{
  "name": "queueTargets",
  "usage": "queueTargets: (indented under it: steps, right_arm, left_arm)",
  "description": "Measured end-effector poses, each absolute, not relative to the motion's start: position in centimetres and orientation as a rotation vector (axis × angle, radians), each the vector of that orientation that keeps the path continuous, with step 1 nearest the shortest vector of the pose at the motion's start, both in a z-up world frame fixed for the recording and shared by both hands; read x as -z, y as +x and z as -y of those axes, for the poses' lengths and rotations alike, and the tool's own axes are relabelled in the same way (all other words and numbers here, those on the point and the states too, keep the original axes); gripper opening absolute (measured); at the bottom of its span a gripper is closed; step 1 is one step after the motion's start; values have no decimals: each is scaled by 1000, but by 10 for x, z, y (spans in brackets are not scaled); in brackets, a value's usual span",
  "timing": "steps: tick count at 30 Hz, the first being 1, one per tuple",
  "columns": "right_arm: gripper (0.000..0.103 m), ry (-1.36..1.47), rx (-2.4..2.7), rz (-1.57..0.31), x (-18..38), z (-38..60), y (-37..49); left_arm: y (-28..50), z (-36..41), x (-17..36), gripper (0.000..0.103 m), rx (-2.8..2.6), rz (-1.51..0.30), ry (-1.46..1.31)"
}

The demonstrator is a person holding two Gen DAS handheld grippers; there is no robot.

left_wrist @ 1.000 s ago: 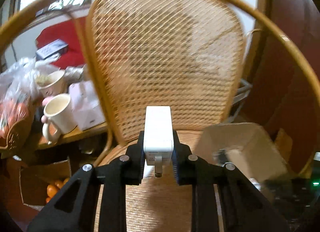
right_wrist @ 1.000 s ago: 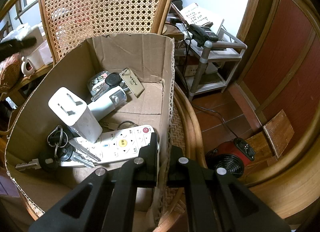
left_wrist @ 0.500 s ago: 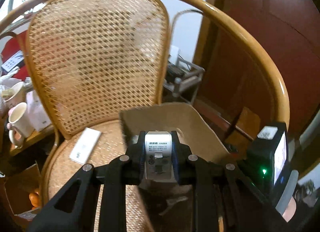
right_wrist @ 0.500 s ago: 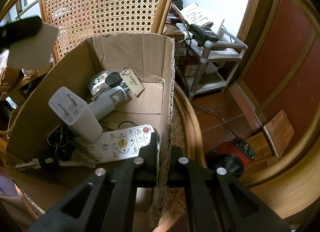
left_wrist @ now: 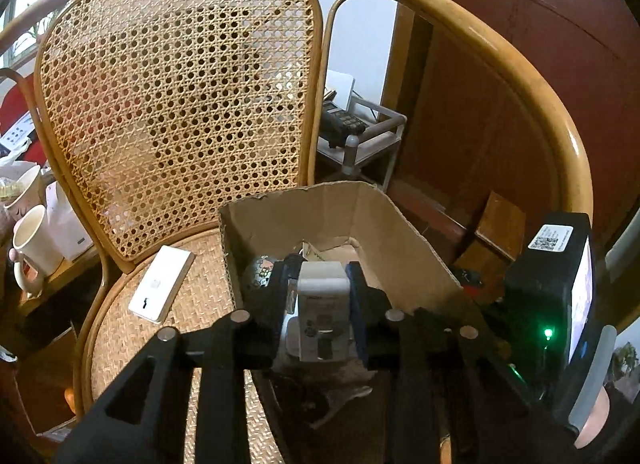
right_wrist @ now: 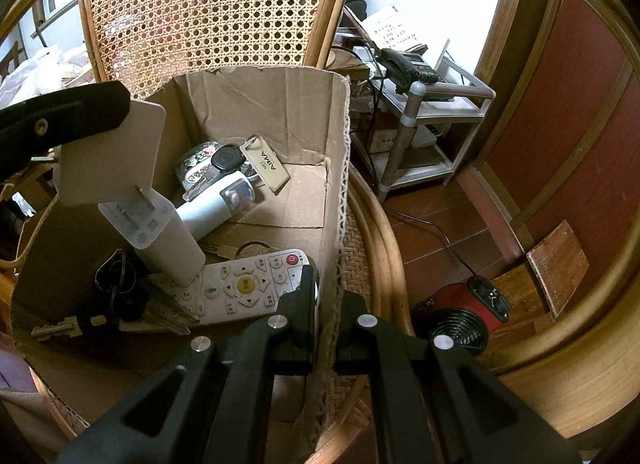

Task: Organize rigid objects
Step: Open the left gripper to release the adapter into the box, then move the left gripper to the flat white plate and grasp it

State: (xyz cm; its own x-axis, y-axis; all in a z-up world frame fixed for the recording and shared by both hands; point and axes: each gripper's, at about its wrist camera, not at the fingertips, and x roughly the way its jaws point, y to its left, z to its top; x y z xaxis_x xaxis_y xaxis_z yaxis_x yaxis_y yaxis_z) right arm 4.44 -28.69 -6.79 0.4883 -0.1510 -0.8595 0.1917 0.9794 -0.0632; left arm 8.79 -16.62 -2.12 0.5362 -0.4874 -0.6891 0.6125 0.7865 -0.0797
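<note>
Left gripper is over the open cardboard box, carrying a white plug-in charger between its fingers. Jaws are opening right now; the charger sits between the pads, and the left-wrist view shows the pads flanking both its sides with no clear gap, so contact looks intact. From the right wrist camera the same charger hangs above the box's left wall, long axis tilted steeply, prong end pointing down into the box, flat back end up in the jaws. Its prongs are just above a second white charger that stands tilted inside the box, prong face up; can't tell if the two touch.

Right gripper is pressed together on the box's right wall, one finger inside, one outside, pinching the cardboard edge.

Box contents:
- white remote control, long axis running left-right along the near floor, red power button at the right end
- bunch of keys at the near left corner
- white cylindrical device lying diagonally mid-box
- black key fob with a cream tag marked AIMA, at the far wall

The box sits on the seat of a rattan chair. A flat white power bank lies on the seat left of the box, apart from it, long axis running toward the backrest.
</note>
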Motion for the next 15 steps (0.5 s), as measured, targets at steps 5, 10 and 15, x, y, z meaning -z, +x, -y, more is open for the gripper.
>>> queueTargets:
  steps: [5, 10, 15]
  right_arm:
    - [8, 43, 208, -1040, 68, 287, 44]
    - [8, 43, 208, -1040, 68, 287, 44]
    - [8, 43, 207, -1039, 68, 287, 44]
  left_arm:
    - [91, 158, 18, 73, 602, -726, 165]
    - [97, 146, 10, 86, 543, -695, 137]
    - [111, 132, 11, 93, 466, -711, 118]
